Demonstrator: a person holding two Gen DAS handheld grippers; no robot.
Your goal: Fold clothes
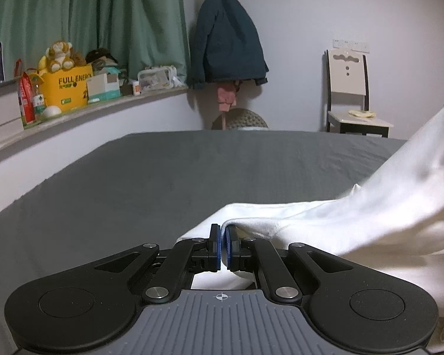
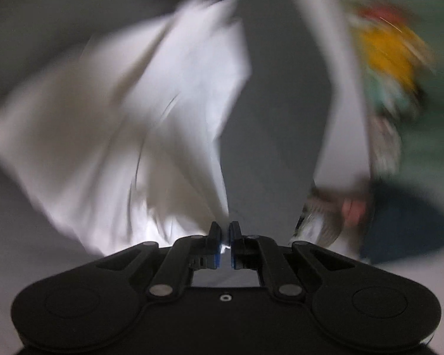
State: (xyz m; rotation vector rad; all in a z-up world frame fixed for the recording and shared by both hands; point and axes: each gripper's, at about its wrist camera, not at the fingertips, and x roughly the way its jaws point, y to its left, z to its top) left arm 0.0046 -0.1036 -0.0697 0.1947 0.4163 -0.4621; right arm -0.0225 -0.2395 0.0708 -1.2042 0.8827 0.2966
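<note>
Left wrist: left gripper [image 1: 223, 232] low, clamping white garment [image 1: 355, 222].

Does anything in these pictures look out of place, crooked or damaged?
Nothing looks damaged or spilled. The white garment is bunched and lopsided on the grey bed: the left tool pinches one edge low, while the right tool holds another part, so the cloth slopes up. The right view is badly blurred.

My left gripper [image 1: 223, 230] has its fingers [image 1: 213, 245] pinched tight on a fold of the white garment [image 1: 355, 222], low over the grey bed [image 1: 133, 177]. From there the cloth rises to the right edge. Beyond the bed I see a chair [image 1: 347, 88] and a hanging dark jacket [image 1: 225, 35].
</note>
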